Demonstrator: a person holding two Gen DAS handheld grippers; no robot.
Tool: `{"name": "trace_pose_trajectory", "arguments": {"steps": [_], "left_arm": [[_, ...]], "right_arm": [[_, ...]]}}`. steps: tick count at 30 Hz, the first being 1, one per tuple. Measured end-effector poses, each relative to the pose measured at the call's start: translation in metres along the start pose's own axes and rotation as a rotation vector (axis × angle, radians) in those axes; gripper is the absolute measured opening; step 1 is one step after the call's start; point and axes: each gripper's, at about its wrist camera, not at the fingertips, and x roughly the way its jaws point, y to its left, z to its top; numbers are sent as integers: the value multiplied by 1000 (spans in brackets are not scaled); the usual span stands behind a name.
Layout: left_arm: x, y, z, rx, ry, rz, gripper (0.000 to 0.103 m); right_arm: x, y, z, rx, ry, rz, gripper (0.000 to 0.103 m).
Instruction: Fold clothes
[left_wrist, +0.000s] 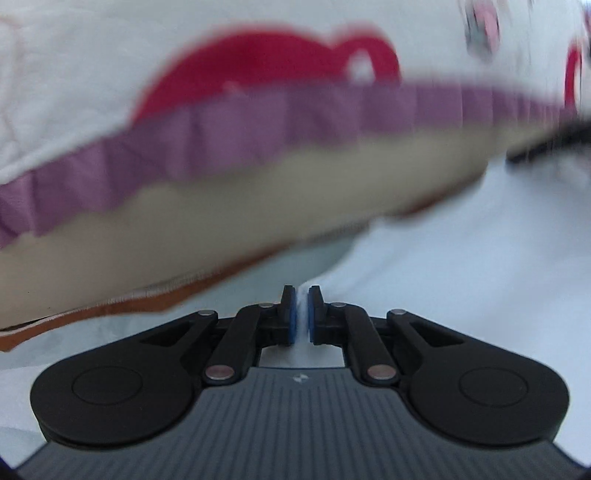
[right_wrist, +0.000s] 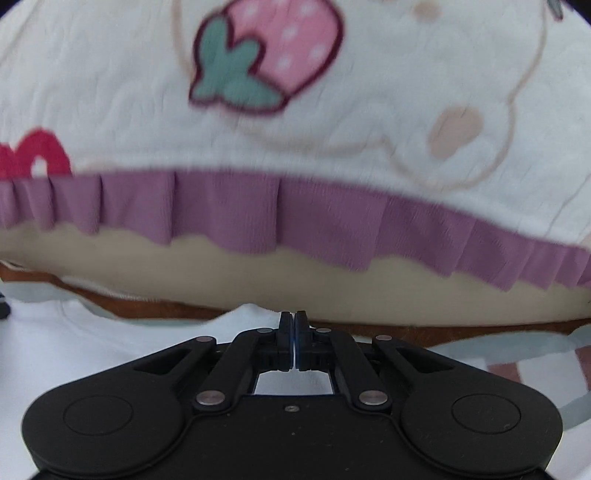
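Observation:
A white garment lies spread under and ahead of my left gripper. A thin fold of its cloth shows between the blue pads, so the left gripper is shut on it. In the right wrist view the same white garment rises in a small peak toward my right gripper. Its jaws are pressed together on the garment's edge. Both views are blurred.
Just beyond both grippers lies a big white cushion with a strawberry print, a purple ruffle and a beige underside. In the left view, cushion fills the top. A pale checked sheet shows at the right. A dark object sits at the right edge.

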Motion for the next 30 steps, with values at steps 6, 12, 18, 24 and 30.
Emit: {"name": "trace_pose_trajectory", "arguments": {"steps": [6,12,18,24,30], "left_arm": [[0,7,10,-8,15,28,11],[-15,37,23,-191,22,-27,51],[-71,52,21,-308,135,-49,51],[-127,53,22,-358,75,-24,48],[-179,27,-27,-445,42,-181,39]], "right_arm": [[8,-16,-4,109,39,-64,11],[14,-62,4,374,78,-33,46],[28,-14,24,318,61,131,44],[7,-12,19,291,55,-41,43],[-104,-33,-4,64,117,-72,45]]}}
